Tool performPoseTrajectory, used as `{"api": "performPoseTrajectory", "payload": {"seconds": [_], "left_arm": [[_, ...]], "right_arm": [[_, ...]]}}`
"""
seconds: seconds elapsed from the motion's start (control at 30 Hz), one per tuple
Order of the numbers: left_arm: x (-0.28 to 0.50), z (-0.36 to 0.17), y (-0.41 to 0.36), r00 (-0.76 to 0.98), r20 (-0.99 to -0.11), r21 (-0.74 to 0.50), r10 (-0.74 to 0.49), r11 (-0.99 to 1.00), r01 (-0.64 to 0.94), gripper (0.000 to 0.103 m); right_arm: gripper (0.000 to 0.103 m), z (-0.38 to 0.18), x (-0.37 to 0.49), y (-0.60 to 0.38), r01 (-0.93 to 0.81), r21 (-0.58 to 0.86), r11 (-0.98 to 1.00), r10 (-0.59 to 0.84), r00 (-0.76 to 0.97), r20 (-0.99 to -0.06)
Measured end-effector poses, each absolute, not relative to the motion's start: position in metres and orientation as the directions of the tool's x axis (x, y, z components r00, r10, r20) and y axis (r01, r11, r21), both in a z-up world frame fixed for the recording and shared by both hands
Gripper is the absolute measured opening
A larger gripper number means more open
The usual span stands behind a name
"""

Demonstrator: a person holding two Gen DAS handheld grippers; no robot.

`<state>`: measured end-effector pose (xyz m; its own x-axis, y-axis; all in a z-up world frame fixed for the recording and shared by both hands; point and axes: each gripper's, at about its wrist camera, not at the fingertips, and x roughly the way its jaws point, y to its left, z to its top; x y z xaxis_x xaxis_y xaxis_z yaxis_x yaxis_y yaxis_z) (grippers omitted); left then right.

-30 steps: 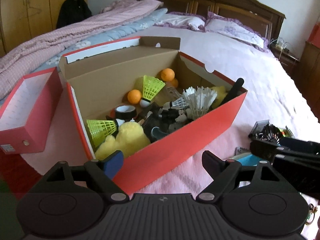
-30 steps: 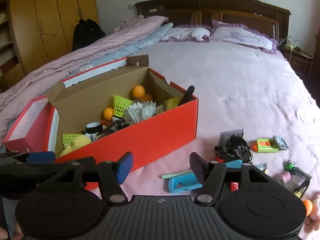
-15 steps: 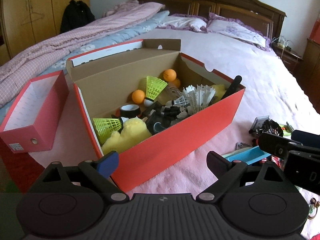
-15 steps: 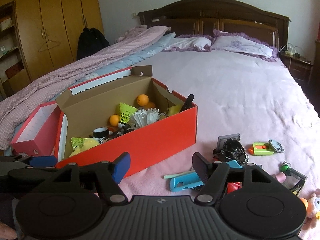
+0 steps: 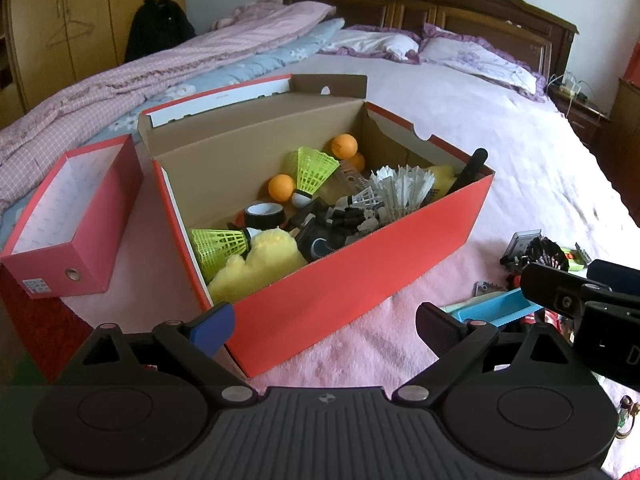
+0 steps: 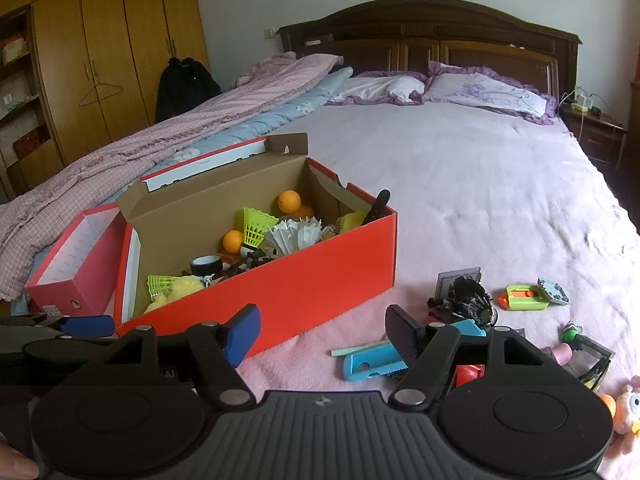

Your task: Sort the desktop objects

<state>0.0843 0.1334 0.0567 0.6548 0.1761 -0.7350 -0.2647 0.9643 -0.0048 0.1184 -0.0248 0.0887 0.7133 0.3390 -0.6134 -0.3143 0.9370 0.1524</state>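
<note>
Left wrist view: the left gripper (image 5: 322, 322) is spread wide and carries nothing, poised low before the near wall of the red box (image 5: 360, 272). The box is open and already holds shuttlecocks (image 5: 314, 168), orange balls (image 5: 281, 187), a tape roll (image 5: 264, 213) and a yellow plush (image 5: 260, 258). A smaller red tray (image 5: 60, 256) stands just beside it on the left and looks unfilled. The right gripper's body intrudes at the right edge.

Right wrist view: the right gripper (image 6: 322, 330) is likewise wide apart and holds nothing. The unsorted items lie on the pink blanket (image 6: 312, 344) to the right of the box: a blue case (image 6: 370, 364) nearest the fingers, a black tangle (image 6: 468, 300), a green toy (image 6: 522, 298), and small pieces further right.

Assessment: the step in hand appears to be choosing the next loose item. The blue case is the likely pick. Recommend approaching from above, straddling its narrow width, and closing squarely so that neighbouring items are not dragged along.
</note>
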Motion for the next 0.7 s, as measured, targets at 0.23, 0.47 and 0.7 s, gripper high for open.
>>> {"api": "performPoseTrajectory", "payload": {"seconds": [0.23, 0.47, 0.7], "left_arm": [[0.0836, 0.055, 0.1306, 0.651, -0.736, 0.009, 0.183, 0.965, -0.261, 0.099], [0.0832, 0.0542, 0.1287, 0.659, -0.727, 0.023, 0.192, 0.966, -0.257, 0.099], [0.081, 0.0556, 0.1257, 0.677, -0.702, 0.066, 0.221, 0.967, -0.248, 0.099]], "right_arm": [[0.074, 0.0858, 0.1177, -0.0263, -0.305, 0.148, 0.941, 0.328, 0.712, -0.621], [0.075, 0.0836, 0.1183, -0.0272, -0.302, 0.151, 0.941, 0.328, 0.709, -0.625], [0.075, 0.0821, 0.1184, -0.0273, -0.303, 0.155, 0.94, 0.331, 0.705, -0.628]]}}
